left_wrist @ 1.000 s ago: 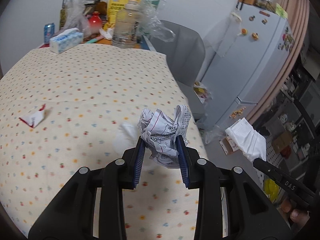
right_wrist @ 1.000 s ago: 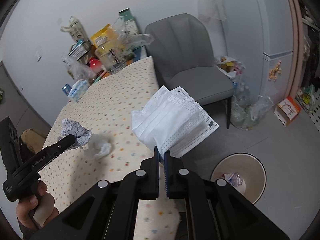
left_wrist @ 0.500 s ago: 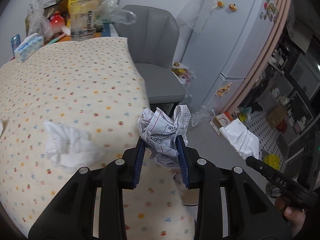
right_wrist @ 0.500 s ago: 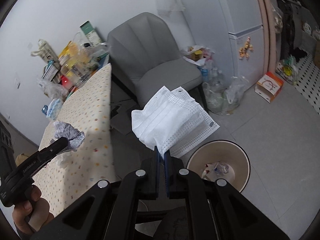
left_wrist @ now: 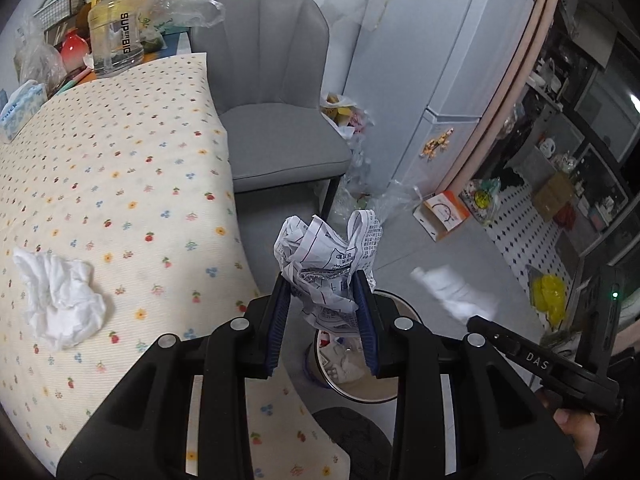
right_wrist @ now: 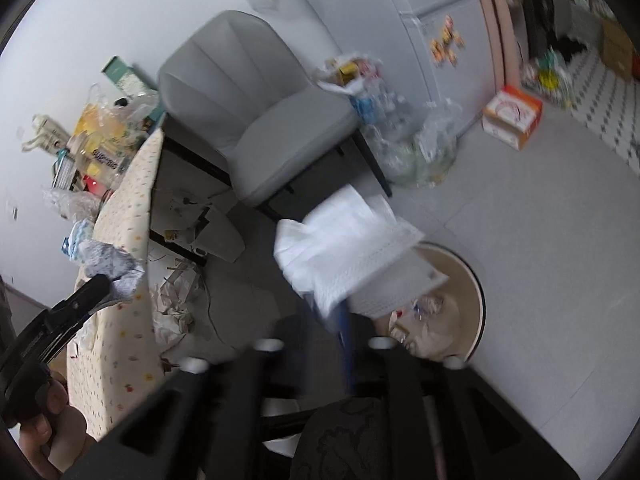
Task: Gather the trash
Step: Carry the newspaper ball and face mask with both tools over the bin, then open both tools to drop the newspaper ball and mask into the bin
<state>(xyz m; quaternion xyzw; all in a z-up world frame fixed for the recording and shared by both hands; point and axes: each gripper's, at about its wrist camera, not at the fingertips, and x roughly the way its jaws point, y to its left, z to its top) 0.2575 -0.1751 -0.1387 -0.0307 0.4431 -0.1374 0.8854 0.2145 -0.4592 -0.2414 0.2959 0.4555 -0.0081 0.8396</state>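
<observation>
1. Left gripper [left_wrist: 323, 320] is clamped on a crumpled paper ball [left_wrist: 330, 264], blue pads squeezing both sides, most of the wad sticking up above the fingertips. It's out past the table edge, with the bin [left_wrist: 362, 364] right below and behind it.

2. Right gripper [right_wrist: 340, 320] is really motion-blurred. The white mask [right_wrist: 348, 256] sits at its tip, but I honestly can't tell whether the jaws are pinching it or have let go. The mask hangs over the near-left rim of the bin [right_wrist: 478, 300].

3. The bin stands on bare grey floor, open top, some scraps already inside. In the right view there's a lot of free floor to its right and front. Its left side is tighter: the table [left_wrist: 120, 168] edge and the stuff under it are near.

4. The table's right edge runs just beside the left gripper, cloth hanging over the side. One grey chair [left_wrist: 276, 120] stands past the table corner, well apart from the bin.

5. One crumpled tissue [left_wrist: 60, 300] lies on the cloth, left of the left gripper and away from the edge.

6. Count: two grippers, one paper ball, one mask, one tissue on the table, one bin, one chair.

7. Far end of the table is cluttered: one big clear jug [left_wrist: 116, 44], a tissue box [left_wrist: 20, 108] and bags. One fridge [left_wrist: 440, 60] stands behind the chair, with bags of junk at its base and one small orange-and-white box [left_wrist: 442, 216] on the floor.
</observation>
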